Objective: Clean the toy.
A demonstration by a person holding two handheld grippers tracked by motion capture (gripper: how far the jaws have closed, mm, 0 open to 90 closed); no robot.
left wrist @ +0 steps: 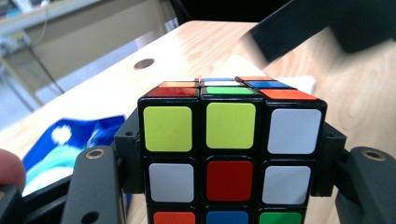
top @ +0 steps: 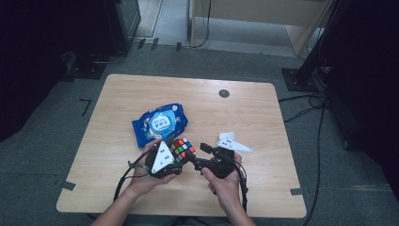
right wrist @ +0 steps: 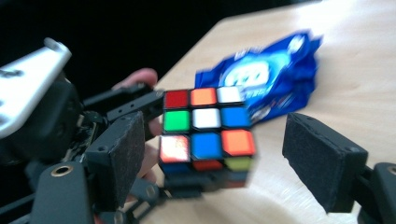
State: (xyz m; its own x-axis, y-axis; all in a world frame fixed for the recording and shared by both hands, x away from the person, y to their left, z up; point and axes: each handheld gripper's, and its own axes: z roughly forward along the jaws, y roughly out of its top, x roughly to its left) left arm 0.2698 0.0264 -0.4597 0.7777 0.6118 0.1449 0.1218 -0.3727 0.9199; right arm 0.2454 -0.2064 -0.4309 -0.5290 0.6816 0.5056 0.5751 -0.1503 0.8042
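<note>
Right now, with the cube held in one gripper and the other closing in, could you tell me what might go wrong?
1. The left gripper clamps the puzzle cube only by its side faces, above the wooden table; a push could knock it loose.
2. The right gripper stands open around the cube's top; closing off-centre may jam the layer instead of turning it.
3. The blue packet lies close behind and could get nudged.

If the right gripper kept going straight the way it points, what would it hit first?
Most likely the cube, held in the left gripper. It sits just ahead of the right gripper, between its open jaws. The blue packet lies farther behind; depth is approximate.
</note>
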